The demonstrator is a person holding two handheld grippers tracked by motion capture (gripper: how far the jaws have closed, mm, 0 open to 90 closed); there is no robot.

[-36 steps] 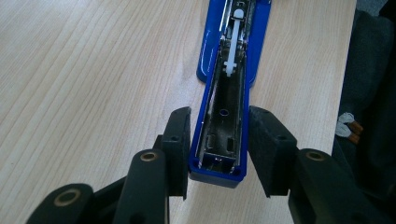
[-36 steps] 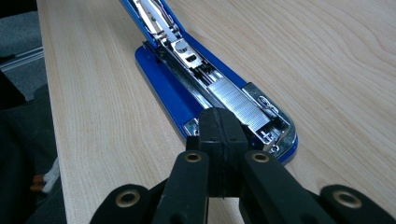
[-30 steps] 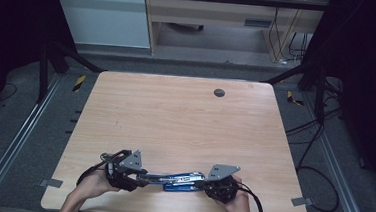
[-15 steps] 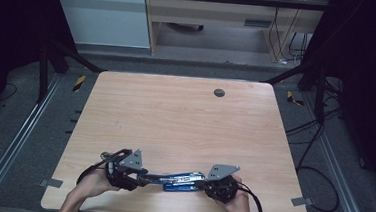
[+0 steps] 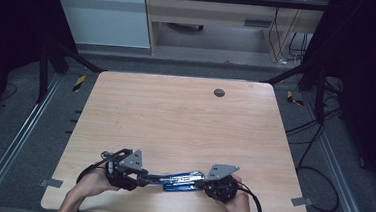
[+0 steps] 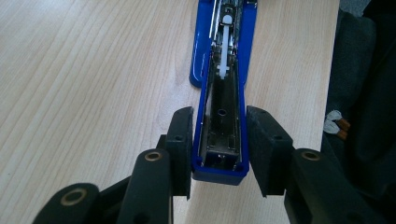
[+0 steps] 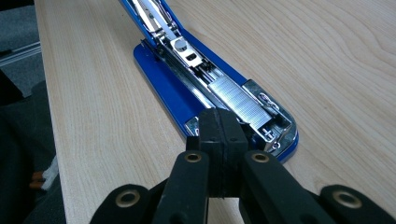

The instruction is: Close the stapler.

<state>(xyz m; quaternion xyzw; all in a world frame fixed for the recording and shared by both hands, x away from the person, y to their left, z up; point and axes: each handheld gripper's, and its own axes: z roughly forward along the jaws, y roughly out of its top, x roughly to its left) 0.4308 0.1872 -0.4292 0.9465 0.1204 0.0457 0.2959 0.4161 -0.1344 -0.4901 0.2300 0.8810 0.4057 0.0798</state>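
Blue stapler (image 5: 181,178) lies open near the surface's (image 5: 185,121) front edge. Left hand-held gripper (image 6: 219,151) squeezes its lid; right hand-held gripper (image 7: 223,140), closed and empty, presses the base. Staples (image 7: 238,103) might spill if the lid slips.

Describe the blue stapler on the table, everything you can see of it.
The blue stapler lies swung open near the table's front edge. Its blue base rests flat on the wood, and a strip of silver staples sits in the metal channel. The blue cover is folded back, showing a white pusher rod inside. The left gripper's jaws flank the cover's tip; the right gripper, shut, rests at the base's front end.
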